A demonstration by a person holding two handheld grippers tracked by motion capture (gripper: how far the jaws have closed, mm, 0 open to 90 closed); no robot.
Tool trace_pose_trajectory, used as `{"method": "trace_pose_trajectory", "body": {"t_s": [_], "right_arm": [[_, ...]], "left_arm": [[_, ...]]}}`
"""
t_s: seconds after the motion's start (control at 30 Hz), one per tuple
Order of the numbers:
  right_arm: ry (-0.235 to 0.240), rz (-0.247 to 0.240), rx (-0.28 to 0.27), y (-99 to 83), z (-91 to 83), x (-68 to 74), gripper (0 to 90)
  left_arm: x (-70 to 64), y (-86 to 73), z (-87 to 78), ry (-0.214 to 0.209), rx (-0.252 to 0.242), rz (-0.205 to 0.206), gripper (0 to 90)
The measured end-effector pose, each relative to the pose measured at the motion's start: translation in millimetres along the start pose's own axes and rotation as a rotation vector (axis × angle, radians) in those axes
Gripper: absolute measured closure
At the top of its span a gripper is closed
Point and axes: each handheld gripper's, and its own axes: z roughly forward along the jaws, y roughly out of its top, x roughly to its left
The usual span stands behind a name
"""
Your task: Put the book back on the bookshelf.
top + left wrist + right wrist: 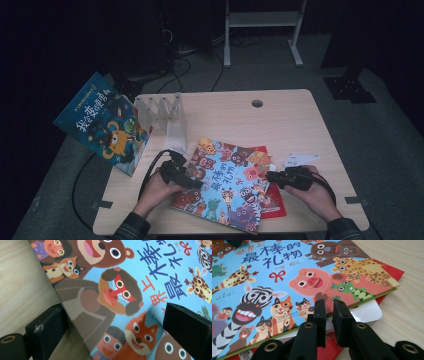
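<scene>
A light-blue picture book [225, 185] with cartoon animals lies flat near the table's front, on top of a red book [274, 205]. My left gripper [200, 184] is at the blue book's left edge. In the left gripper view it [115, 325] is open wide, one jaw over the bare wood and the other over the cover [120, 272]. My right gripper [269, 176] is at the book's right edge. Its jaws [331, 315] are all but closed, with nothing between them, just over the cover's edge [274, 277]. The red book [392, 270] and a white patch [367, 312] stick out beneath.
A dark blue picture book [102, 125] stands tilted at the table's left edge beside a clear plastic book rack [165, 112]. The wooden table [280, 125] has a cable hole [257, 103] at the back. A white metal frame [262, 20] stands on the floor beyond.
</scene>
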Motion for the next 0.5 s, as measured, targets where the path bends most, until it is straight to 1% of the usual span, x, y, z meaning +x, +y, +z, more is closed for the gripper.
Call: {"method": "trace_pose_trajectory", "body": {"t_s": [0.03, 0.07, 0.13, 0.17, 0.23, 0.3, 0.33, 0.37, 0.5], "right_arm": [[0.0, 0.0, 0.0, 0.0, 0.0, 0.0, 81.4], [0.0, -0.013, 0.005, 0.3, 0.5, 1.4, 82.4], [0.0, -0.013, 0.005, 0.3, 0.5, 1.5, 82.5], [-0.003, -0.023, 0.016, -0.2, 0.8, 1.3, 82.5], [-0.005, -0.026, 0.017, -0.5, 1.1, 1.2, 82.5], [-0.004, -0.03, 0.024, -0.5, 1.1, 1.6, 83.2], [-0.004, -0.03, 0.024, -0.5, 1.1, 1.6, 83.2], [-0.001, -0.037, 0.032, -0.7, 1.2, 1.7, 84.5], [0.002, -0.043, 0.045, -1.5, 1.4, 3.0, 86.6]], "left_arm": [[0.0, 0.0, 0.0, 0.0, 0.0, 0.0, 5.4], [-0.5, -1.7, -2.3, 0.002, -0.002, 0.001, 5.4], [-0.5, -2.7, -3.4, 0.003, -0.006, 0.002, 5.4], [-0.3, -3.9, -4.9, 0.0, -0.007, 0.001, 5.4], [1.2, -7.0, -7.2, -0.004, -0.011, -0.001, 5.4], [5.1, -11.8, -9.2, -0.015, -0.01, -0.009, 5.2], [5.1, -11.8, -9.2, -0.015, -0.01, -0.009, 5.2], [7.6, -13.5, -10.3, -0.026, -0.011, -0.011, 5.2], [9.2, -14.5, -12.1, -0.034, -0.01, -0.007, 5.2]]}}
